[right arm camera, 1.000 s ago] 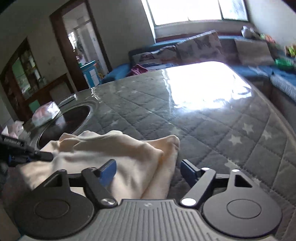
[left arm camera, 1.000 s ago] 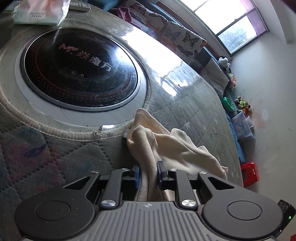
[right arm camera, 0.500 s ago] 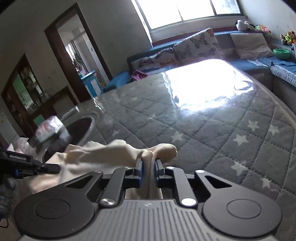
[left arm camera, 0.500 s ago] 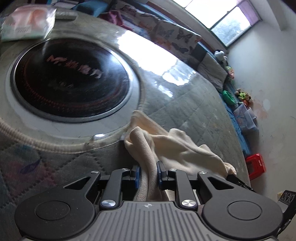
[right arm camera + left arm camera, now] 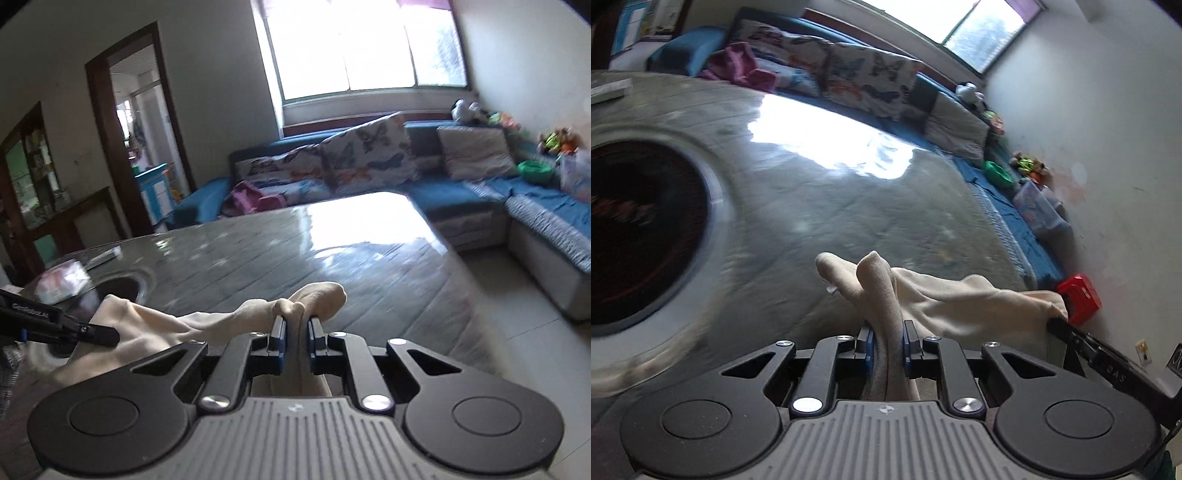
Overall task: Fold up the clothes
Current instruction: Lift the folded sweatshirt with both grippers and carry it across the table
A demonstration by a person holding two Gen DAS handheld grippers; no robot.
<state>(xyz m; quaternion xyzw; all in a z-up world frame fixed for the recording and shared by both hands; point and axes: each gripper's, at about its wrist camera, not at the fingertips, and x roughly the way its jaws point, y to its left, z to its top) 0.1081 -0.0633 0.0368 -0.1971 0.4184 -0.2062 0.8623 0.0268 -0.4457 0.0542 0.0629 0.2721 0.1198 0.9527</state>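
1. Your left gripper (image 5: 885, 345) has its blue pads pinched on a bunched fold of the cream garment (image 5: 945, 295), and its jaws are closing a touch tighter on it. The cloth pokes up and forward past the fingertips in two soft humps.
2. Off to the left of that gripper sits the dark round cooktop (image 5: 639, 229), set into the quilted grey table cover (image 5: 849, 206), which spreads out ahead of it. Both are motion-blurred.
3. From your left grip the garment stretches away to the right, slung between both tools, right up to the black tip of your right gripper at the frame edge.
4. Your right gripper (image 5: 295, 341) is clamped narrow on another bunched corner of the garment, a rounded lump bulging just beyond the pads.
5. To its left the cloth sags toward the other tool's black finger (image 5: 96, 334).
6. Ahead of that gripper, beyond the table, is the blue sofa (image 5: 461, 195) under the window.
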